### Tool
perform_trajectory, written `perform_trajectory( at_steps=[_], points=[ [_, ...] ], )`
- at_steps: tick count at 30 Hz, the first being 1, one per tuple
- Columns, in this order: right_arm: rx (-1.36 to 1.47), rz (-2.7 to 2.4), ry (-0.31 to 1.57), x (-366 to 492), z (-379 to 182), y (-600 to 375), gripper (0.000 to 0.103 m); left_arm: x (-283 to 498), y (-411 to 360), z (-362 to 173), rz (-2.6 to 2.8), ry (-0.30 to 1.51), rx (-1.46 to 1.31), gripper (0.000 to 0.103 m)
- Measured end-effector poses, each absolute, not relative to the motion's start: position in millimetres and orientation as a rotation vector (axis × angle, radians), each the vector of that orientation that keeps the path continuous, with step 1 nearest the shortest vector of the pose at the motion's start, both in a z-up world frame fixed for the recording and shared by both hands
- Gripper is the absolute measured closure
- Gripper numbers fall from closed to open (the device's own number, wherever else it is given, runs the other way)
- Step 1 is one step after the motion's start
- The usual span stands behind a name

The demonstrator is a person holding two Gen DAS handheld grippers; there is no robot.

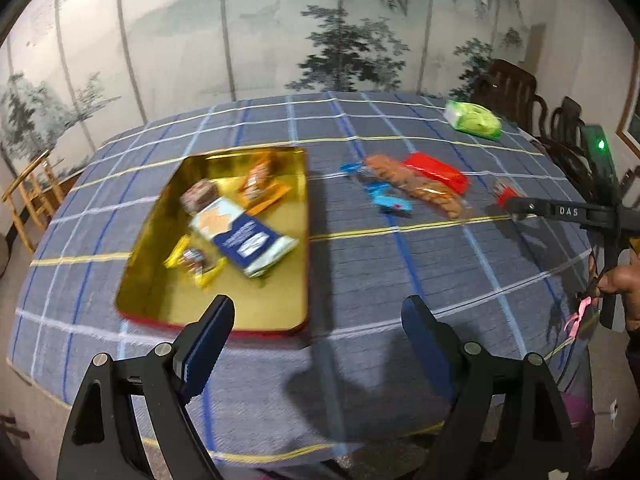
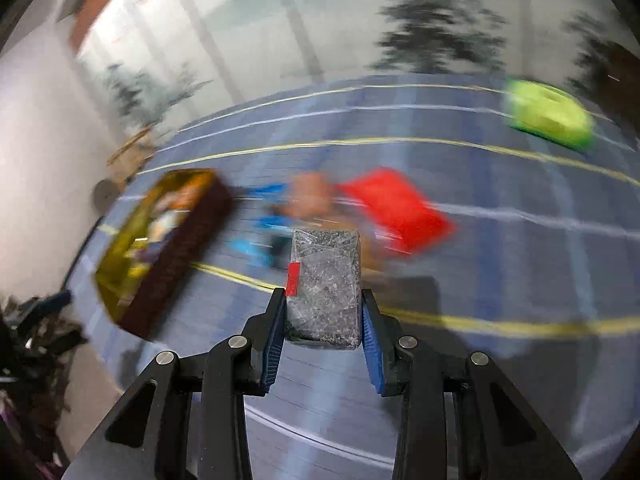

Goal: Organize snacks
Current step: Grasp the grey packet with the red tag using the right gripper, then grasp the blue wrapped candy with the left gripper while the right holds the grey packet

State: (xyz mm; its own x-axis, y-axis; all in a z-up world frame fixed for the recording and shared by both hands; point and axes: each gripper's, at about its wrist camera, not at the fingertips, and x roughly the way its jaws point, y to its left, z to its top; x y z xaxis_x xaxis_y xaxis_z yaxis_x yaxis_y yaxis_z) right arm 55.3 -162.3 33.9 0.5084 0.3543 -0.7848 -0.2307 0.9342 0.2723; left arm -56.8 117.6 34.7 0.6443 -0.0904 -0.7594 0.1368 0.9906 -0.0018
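Observation:
An open gold tin [image 1: 224, 308] lies on the checked tablecloth and holds several wrapped snacks, among them a blue-and-white pack [image 1: 244, 236]. My left gripper [image 1: 320, 308] hovers open over the tin's near right corner with nothing between its fingers. Loose on the cloth to the right are a red pack [image 1: 436, 174], a clear bag of brown snacks [image 1: 416, 190] and blue wrappers [image 1: 386, 198]. My right gripper [image 2: 324, 300] is shut on a small clear packet of dark speckled snack with a red label [image 2: 324, 280], held above the cloth. The left wrist view shows that gripper [image 1: 516, 204] at the right.
A green pack [image 1: 472, 120] lies at the table's far right edge. Dark wooden chairs [image 1: 508, 84] stand behind it, and a light wooden chair [image 1: 32, 196] stands at the left. In the blurred right wrist view, the tin [image 2: 160, 248] is at the left and the red pack [image 2: 396, 204] ahead.

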Motion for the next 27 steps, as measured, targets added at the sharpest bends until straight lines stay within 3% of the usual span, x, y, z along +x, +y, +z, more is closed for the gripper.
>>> perform_trajectory(
  at_steps=[9, 23, 25, 27],
  points=[
    [0.113, 0.164, 0.98, 48.7, 0.7, -243.9, 0.067, 0.4, 79.0, 34.4, -0.241, 0.913, -0.004, 0.021],
    [0.104, 0.191, 0.93, 52.8, -9.3, -255.0, 0.064, 89.5, 29.0, -1.5, -0.265, 0.96, 0.11, 0.022],
    [0.108, 0.189, 0.924, 55.4, -9.8, -257.0, 0.062, 96.0, 23.6, -7.4, -0.277, 0.963, 0.146, 0.026],
    [0.115, 0.192, 0.916, 58.2, -10.2, -258.7, 0.06, 101.6, 19.1, -12.9, -0.276, 0.967, 0.19, 0.038]
  ],
)
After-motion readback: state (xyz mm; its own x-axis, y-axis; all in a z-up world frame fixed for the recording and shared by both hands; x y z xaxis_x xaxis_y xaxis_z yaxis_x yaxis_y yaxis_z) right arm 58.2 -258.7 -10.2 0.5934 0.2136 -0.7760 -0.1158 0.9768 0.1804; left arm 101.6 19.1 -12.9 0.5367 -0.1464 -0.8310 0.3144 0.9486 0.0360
